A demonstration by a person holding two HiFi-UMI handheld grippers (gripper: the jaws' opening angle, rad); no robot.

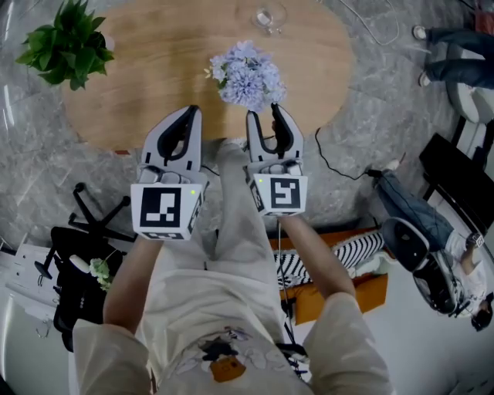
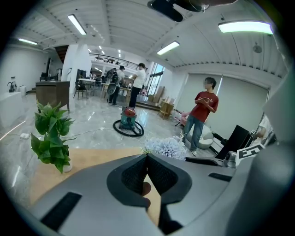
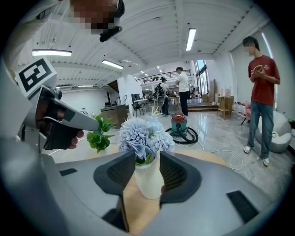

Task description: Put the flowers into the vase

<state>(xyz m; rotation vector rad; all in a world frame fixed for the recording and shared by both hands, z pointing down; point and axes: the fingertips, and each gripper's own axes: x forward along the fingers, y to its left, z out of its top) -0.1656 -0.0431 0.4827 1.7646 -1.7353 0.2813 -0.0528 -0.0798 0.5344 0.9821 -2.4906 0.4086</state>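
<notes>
A bunch of pale blue flowers (image 1: 247, 73) stands in a white vase (image 3: 148, 177) near the front edge of the oval wooden table (image 1: 147, 69). In the right gripper view the flowers (image 3: 145, 136) rise above the vase, and both show in the gap of my right gripper (image 3: 147, 156), just beyond its tips. That right gripper (image 1: 267, 116) is open and holds nothing. To its left, at the table's edge, my left gripper (image 1: 187, 116) is shut and empty. In the left gripper view its tips (image 2: 147, 159) meet, with the flowers (image 2: 166, 146) ahead and to the right.
A green potted plant (image 1: 65, 42) stands on the table's far left end, and a clear glass (image 1: 270, 17) at its far edge. A black chair base (image 1: 93, 212) stands on the floor at my left. People (image 3: 262, 92) stand in the hall, and a vacuum cleaner (image 3: 179, 126) sits there.
</notes>
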